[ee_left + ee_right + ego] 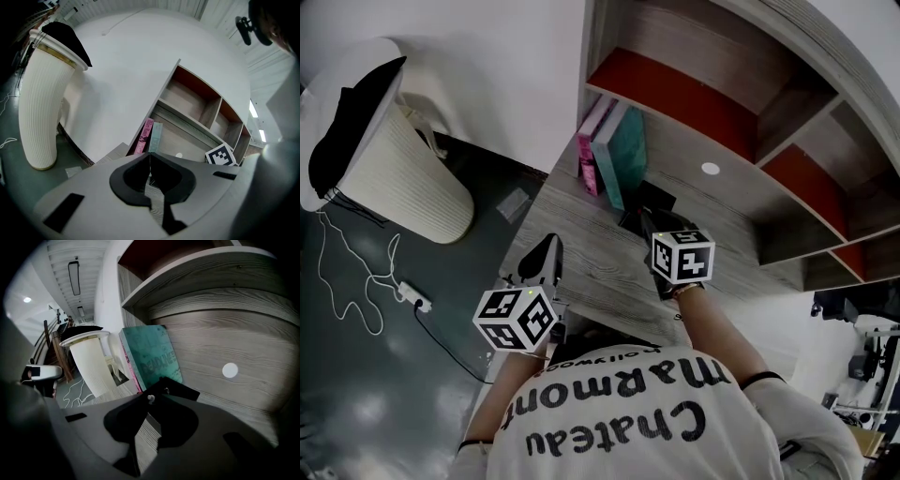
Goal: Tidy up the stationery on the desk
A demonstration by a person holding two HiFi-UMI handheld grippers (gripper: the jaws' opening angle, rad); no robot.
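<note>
Left gripper (150, 158) tight together, empty; right gripper (149, 404) seemingly tight on a small white bit (150, 399), teal book (152, 359) just beyond.

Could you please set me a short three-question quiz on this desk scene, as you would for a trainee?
1. True or false: the left gripper is holding a book.
2. Where does the teal book stand? A) on the floor; B) on the desk, next to the pink book; C) on the top shelf.
3. Fill in: the white ribbed ___ stands on the floor, off the desk's left end.

Key:
1. False: its jaws are together with nothing between them.
2. B.
3. bin.
</note>
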